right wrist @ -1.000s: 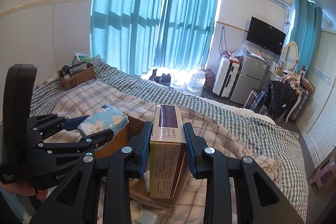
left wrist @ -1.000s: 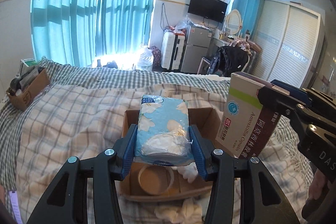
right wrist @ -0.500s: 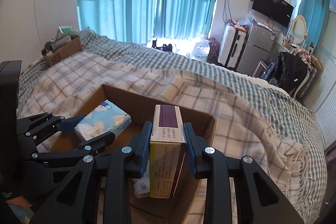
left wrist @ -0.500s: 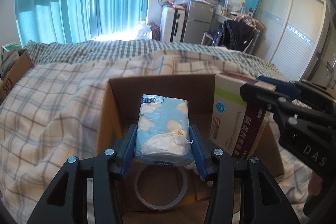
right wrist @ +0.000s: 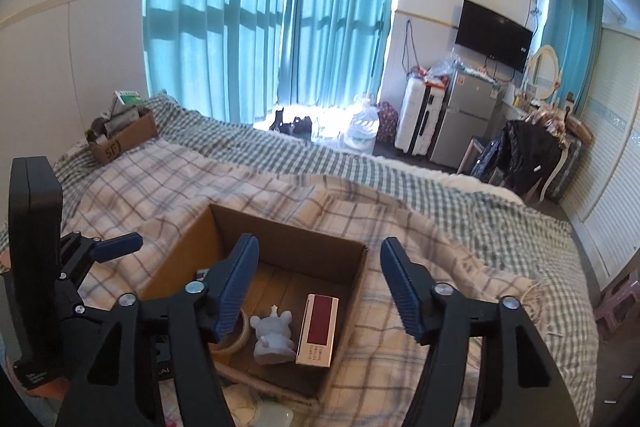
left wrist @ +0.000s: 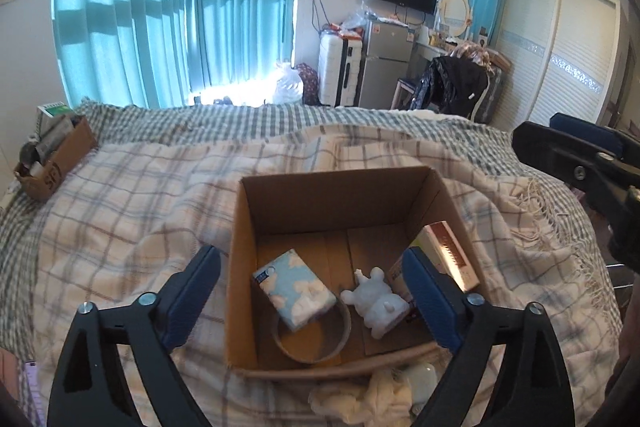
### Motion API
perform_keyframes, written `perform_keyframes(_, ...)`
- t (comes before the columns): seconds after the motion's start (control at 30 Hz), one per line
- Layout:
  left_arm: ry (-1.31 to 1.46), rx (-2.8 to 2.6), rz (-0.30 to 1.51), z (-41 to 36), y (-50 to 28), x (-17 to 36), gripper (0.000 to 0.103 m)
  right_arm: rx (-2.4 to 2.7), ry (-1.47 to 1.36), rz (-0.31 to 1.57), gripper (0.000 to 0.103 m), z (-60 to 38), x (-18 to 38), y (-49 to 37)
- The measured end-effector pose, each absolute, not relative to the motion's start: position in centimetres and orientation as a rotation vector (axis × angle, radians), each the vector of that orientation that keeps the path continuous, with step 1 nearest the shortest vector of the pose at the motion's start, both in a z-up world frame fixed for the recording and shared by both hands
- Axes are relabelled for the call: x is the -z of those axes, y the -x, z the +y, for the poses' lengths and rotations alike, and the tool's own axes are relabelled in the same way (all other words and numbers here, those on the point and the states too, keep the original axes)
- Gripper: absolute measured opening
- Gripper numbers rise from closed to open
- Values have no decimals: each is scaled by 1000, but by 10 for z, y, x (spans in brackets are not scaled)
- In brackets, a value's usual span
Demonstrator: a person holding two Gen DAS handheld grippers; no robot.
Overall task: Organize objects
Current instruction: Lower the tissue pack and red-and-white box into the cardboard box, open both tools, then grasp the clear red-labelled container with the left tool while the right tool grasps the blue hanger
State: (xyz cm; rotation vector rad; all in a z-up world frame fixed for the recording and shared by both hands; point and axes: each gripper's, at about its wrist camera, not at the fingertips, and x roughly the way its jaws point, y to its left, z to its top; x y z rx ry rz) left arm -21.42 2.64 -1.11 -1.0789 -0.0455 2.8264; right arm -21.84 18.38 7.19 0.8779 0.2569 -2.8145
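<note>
An open cardboard box [left wrist: 240, 247] [right wrist: 360, 267] sits on the plaid bed. Inside lie a blue tissue pack [left wrist: 294, 289], a tape roll [left wrist: 312, 347] [right wrist: 236, 339], a white animal figurine [left wrist: 378, 301] [right wrist: 274, 341] and a medicine box [left wrist: 448, 255] [right wrist: 318, 329] by the right wall. My left gripper [left wrist: 314, 279] is open and empty above the box. My right gripper [right wrist: 318, 273] is open and empty above the box; it also shows at the right edge of the left wrist view [left wrist: 576, 163].
A second cardboard box [left wrist: 56, 163] [right wrist: 120, 139] with items stands at the bed's far left corner. White cloth [left wrist: 360, 399] lies in front of the box. Beyond the bed are curtains, a water jug [right wrist: 362, 129], a suitcase, a fridge and a chair.
Both grippers opened and pulled back up. The tissue pack and the medicine box were let go and now lie inside the box.
</note>
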Motion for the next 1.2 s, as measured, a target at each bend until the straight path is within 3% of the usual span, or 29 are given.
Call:
perform_keyframes(0.1,1049,-2821,-22,26,195,-7,103,2827,-840,276,72,185,-93,192)
perform_keyframes(0.3,983,-2845,-31,23,154,-32,103,2857,-777,292,86,194,-127,134)
perform_keyframes(0.5,974,-2871,-52,19,114,-34,103,2870,-789,306,88,203,-123,94)
perform_keyframes(0.77,1048,-2880,-15,19,82,5,103,2872,-903,295,88,211,-65,67)
perform_keyframes(1.2,1388,-2746,-56,34,77,111,103,2782,-1201,239,88,216,57,71)
